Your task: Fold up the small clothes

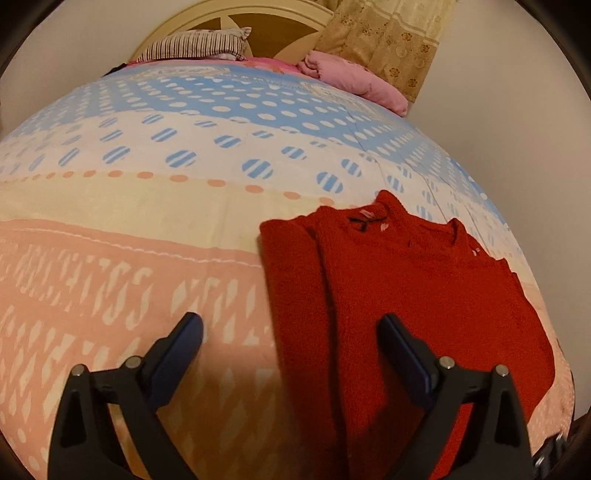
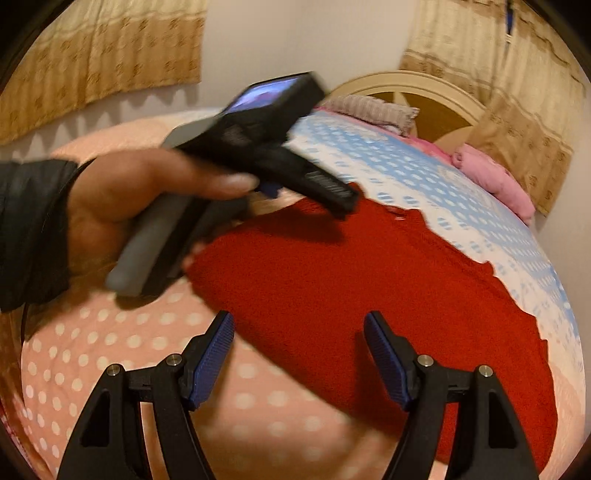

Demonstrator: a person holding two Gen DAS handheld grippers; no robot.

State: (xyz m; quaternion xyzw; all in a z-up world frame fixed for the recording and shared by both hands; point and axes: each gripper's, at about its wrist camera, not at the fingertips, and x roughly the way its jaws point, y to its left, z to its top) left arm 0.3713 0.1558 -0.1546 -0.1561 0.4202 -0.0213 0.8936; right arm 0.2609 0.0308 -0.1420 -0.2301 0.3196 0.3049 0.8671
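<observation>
Left wrist view looks along the left gripper [image 1: 290, 328], whose blue-padded fingers stand wide apart with nothing between them, above a bed [image 1: 147, 206] covered in a sheet of pink, cream and blue bands with dots. A red sweater [image 1: 406, 295] lies flat on the bed, towards its right side; the gripper's right finger is over the sweater's lower part, the left finger over bare pink sheet. One sleeve looks folded inward along the sweater's left edge, though the fisheye bend makes that hard to confirm. At the head of the bed a striped pillow [image 1: 195, 46] leans by a cream headboard [image 1: 258, 22], with a bundled pink blanket [image 1: 354, 79] beside it and a patterned curtain [image 1: 388, 40] behind.

Right wrist view shows the right gripper [image 2: 299, 332], also spread wide and holding nothing, above the near edge of the red sweater [image 2: 351, 295]. Across the frame, the person's left hand [image 2: 140, 199], in a dark sleeve, grips the grey handle of the left gripper [image 2: 280, 155], which is blurred and points over the sweater's far edge.
</observation>
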